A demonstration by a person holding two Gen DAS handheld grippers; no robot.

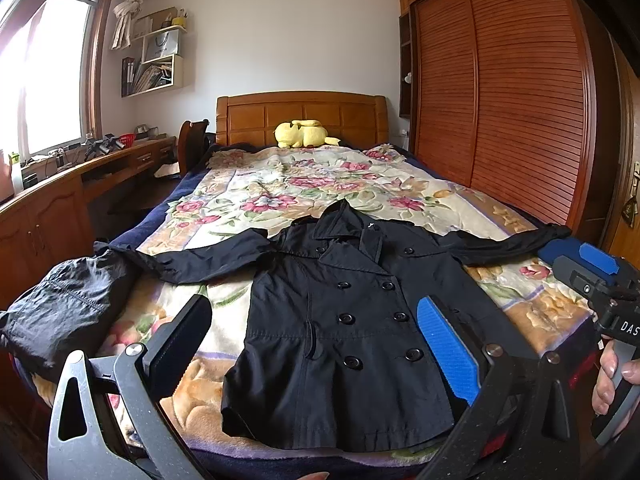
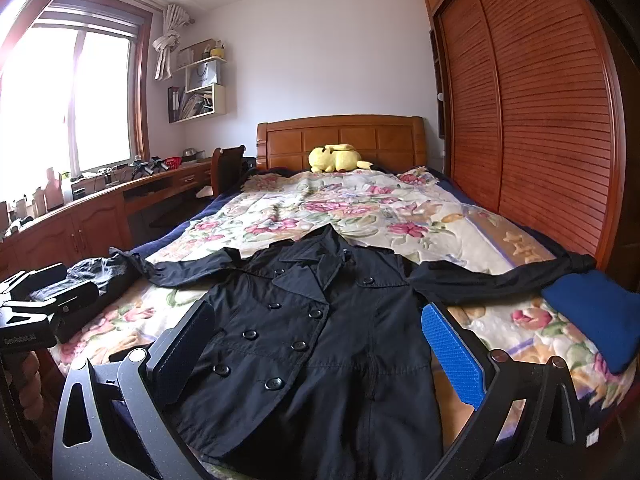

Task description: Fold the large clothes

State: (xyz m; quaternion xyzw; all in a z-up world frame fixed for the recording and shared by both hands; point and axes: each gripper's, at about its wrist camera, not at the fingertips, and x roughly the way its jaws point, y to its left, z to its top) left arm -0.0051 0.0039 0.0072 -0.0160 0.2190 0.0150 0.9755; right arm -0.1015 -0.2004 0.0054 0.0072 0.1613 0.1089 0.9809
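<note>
Left wrist view: black double-breasted coat (image 1: 340, 320) lies face up, buttoned, on the bed with the floral blanket (image 1: 280, 188), collar toward the wooden headboard (image 1: 300, 116), hem at the foot edge. Both sleeves are spread sideways; the coat's left-side sleeve end reaches a crumpled dark grey garment (image 1: 64, 308) at the bed's left edge, the other sleeve end reaches the bed's right edge. Left hand-held gripper (image 1: 316, 344) hovers above the coat's lower half, jaws wide apart, nothing between them; one blue ribbed pad (image 1: 448, 352) is visible, the other pad shows dark. Right hand-held gripper (image 1: 592, 268) appears at the right edge, a hand (image 1: 612, 376) on its handle.

Right wrist view: right hand-held gripper (image 2: 320, 352) is likewise above the coat (image 2: 320, 340), jaws fully spread, holding nothing. Folded blue garment (image 2: 596, 316) sits on the blanket just beside the right sleeve end. Left hand-held gripper (image 2: 52, 300) shows at the left edge, over the dark grey garment (image 2: 96, 272).

Yellow plush toy (image 2: 338, 158) rests against the headboard. Wooden louvred wardrobe (image 2: 528, 120) stands to the right of the bed; a wooden worktop (image 2: 120, 196) runs under the window.
</note>
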